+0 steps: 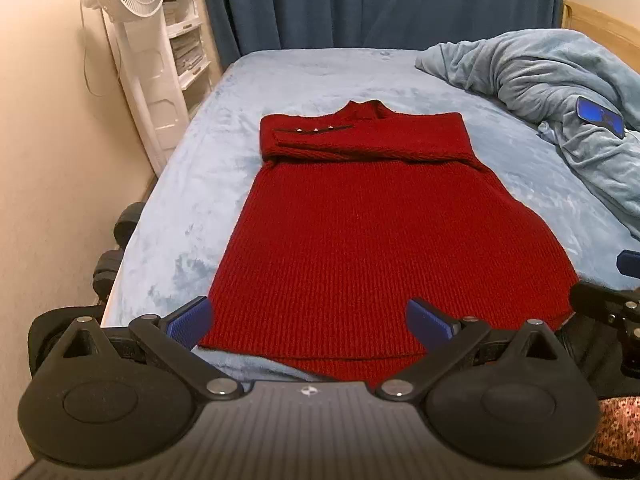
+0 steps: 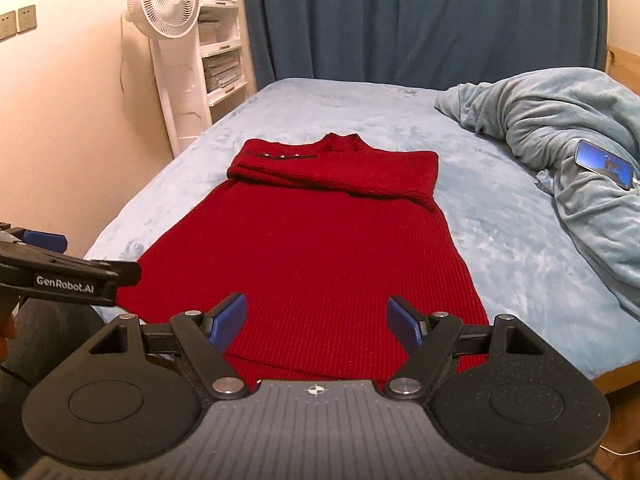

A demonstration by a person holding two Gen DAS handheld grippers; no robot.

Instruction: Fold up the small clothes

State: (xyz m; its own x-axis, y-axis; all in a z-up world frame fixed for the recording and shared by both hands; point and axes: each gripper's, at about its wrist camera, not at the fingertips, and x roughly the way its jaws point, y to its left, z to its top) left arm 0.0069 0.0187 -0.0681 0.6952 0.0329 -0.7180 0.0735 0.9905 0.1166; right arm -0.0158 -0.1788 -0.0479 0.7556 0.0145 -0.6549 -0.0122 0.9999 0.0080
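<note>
- Left wrist view — item: red ribbed-knit sweater point(image 1: 372, 232), laid flat on the light blue plush-covered bed point(image 1: 304, 76), collar at the far end, both sleeves folded across the chest, hem nearest the camera.
- Left wrist view — left tongs point(image 1: 308, 322): jaws standing wide, nothing between the blue pads; they hang just above the hem, over its left-hand half, with no contact visible. Part of the other tool shows at the right edge.
- Left wrist view — step, as judged: sleeves are done; the hem-to-collar fold is not yet made.
- Right wrist view — same sweater point(image 2: 320, 248), lengthways down the bed, hem edge just under the tool's nose.
- Right wrist view — right tongs point(image 2: 316, 322): jaws apart, empty, poised over the right-hand half of the hem, apart from the cloth.
- Right wrist view — next move, as judged: both tongs lower to the hem corners, pinch the knit, and carry the hem toward the collar, keeping the two sides level so the thick fabric does not bunch.
</note>
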